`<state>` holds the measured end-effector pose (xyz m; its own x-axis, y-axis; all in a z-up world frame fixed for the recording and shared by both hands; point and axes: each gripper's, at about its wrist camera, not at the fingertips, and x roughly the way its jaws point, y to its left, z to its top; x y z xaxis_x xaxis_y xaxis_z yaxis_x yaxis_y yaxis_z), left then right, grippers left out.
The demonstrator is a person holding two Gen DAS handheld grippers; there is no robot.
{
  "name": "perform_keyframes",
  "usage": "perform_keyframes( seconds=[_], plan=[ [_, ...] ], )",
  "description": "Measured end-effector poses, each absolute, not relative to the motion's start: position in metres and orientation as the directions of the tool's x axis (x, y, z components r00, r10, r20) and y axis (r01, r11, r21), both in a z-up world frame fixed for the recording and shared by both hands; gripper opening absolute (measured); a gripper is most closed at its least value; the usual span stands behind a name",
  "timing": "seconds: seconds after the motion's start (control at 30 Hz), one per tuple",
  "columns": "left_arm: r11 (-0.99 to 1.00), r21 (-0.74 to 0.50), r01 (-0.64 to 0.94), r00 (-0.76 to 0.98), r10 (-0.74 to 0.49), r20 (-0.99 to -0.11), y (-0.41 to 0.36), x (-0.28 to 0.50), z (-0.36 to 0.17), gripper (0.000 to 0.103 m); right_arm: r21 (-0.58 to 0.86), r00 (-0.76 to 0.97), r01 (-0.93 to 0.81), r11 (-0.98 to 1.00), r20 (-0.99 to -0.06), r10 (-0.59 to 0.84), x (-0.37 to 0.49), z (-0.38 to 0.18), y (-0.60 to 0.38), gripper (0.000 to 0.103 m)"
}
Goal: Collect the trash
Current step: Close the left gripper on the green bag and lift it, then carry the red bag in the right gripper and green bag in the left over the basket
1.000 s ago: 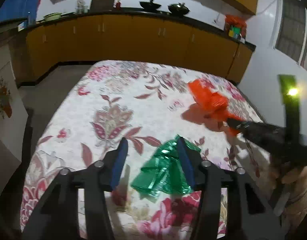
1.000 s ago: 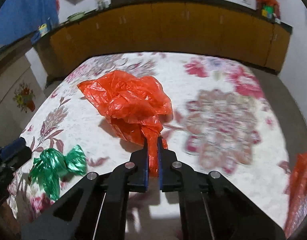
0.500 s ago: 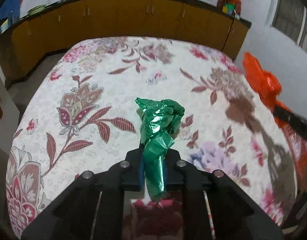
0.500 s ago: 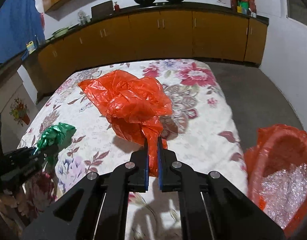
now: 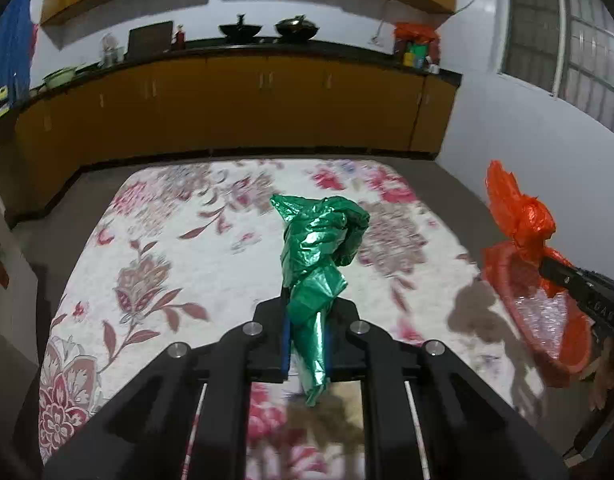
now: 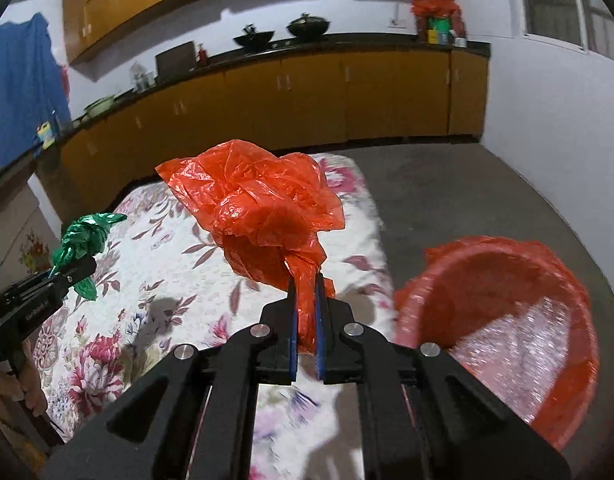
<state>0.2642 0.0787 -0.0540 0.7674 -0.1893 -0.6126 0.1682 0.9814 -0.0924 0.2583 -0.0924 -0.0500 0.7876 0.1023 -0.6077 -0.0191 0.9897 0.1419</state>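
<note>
The lower end of the green plastic bag [image 5: 315, 256] was pinched out of sight between the blue pads of the left claw [image 5: 305, 336]; only a short tail hung out below them. That claw was clenched on the bag, its jaws having just closed from a wider gap. The bag was clear of the floral bed cover [image 5: 187, 264], its long axis running up and away from the claw, the crumpled top leaning slightly right. The cover's pattern was smeared by blur at the far end.

The right claw [image 6: 305, 324] was likewise clamped on the twisted neck of the orange plastic bag [image 6: 255, 216], whose bulk ballooned up and to the left of the jaws, above the bed. From the left wrist view this bag [image 5: 519, 216] showed only partly, with the claw's black body [image 5: 587, 292] cut off at the frame edge.

Beside the bed, on the right, stood a red bin [image 6: 503, 312] lined with orange plastic; its near rim ran out of frame and something shiny and pale inside could not be made out. In the right wrist view the left claw [image 6: 73, 266] with its green bag [image 6: 85, 236] appeared at the far left, its hand mostly hidden. A dark counter [image 6: 347, 46] over yellow cabinets carried 2 black woks.
</note>
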Motion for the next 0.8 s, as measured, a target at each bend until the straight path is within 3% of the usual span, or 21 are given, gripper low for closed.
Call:
perform_keyframes(
  seconds=[0.8],
  plan=[
    [0.901,-0.127,0.415,0.71,-0.408,-0.573,-0.062,0.219,-0.022,0.013,0.176,0.8,0.255,0.951,-0.591,-0.105,0.164,-0.038,-0.193,0.007]
  ],
)
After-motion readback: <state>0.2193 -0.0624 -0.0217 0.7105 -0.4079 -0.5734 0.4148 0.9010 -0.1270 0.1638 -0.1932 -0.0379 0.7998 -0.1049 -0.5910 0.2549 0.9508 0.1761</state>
